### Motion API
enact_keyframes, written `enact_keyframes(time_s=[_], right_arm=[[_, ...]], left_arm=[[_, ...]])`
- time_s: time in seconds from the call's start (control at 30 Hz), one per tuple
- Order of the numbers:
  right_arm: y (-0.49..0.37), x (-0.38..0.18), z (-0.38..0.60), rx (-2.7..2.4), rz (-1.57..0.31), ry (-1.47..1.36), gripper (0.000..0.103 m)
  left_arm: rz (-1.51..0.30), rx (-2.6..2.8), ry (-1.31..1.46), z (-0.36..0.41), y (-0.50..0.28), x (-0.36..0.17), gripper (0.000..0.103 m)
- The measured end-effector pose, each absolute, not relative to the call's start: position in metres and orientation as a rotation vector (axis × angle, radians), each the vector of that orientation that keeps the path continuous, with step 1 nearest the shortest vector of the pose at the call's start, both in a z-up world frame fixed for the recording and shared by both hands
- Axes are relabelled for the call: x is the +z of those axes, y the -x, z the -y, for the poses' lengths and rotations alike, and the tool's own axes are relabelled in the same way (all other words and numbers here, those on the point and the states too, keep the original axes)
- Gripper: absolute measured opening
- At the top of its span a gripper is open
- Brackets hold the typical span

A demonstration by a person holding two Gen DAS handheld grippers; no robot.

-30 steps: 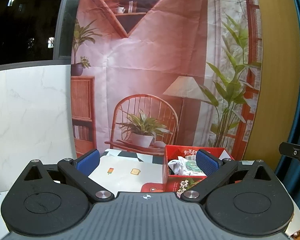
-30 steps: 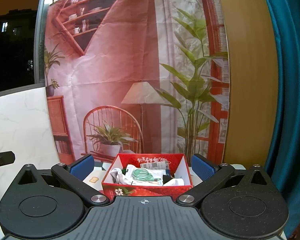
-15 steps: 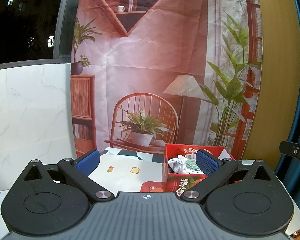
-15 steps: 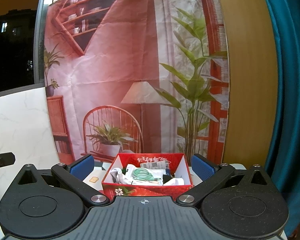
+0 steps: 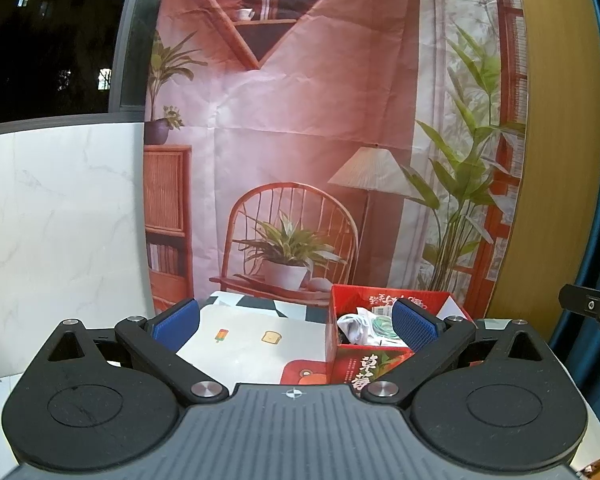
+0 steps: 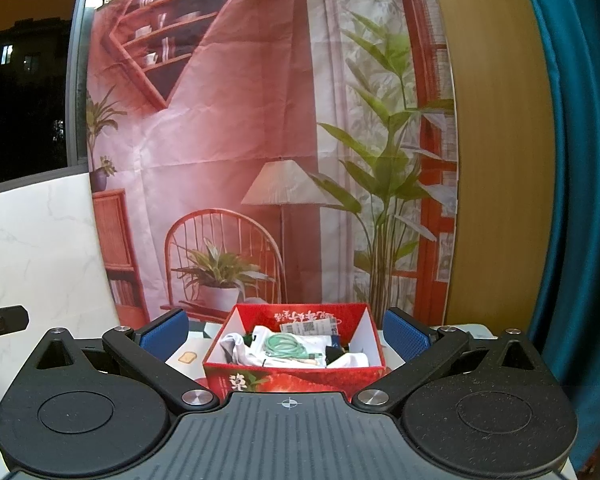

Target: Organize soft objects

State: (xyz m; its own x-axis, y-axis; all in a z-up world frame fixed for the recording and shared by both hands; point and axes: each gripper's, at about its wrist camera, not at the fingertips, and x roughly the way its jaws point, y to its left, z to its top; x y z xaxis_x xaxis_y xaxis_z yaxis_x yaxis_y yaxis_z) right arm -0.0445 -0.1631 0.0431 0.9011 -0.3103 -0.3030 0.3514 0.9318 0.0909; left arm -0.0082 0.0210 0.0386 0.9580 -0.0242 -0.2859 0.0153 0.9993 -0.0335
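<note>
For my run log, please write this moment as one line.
left gripper: open, empty | right gripper: open, empty | red box: holds white cloth, green cord

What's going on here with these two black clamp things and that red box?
A person holds a handheld gripper in each hand. The left gripper and right gripper are both open and hold nothing. They face a red box on a white mat. White cloth and a coiled green cord lie in the box. Nothing is being grasped right now.
</note>
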Motion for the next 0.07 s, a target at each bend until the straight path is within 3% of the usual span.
enact_keyframes(time_s=[0.07], right_arm=[[0.0443, 0.0432, 0.1629, -0.343, -0.289, -0.145, 0.103]], left_arm=[[-0.292, -0.021, 0.032, -0.0211, 0.007, 0.0392, 0.103]])
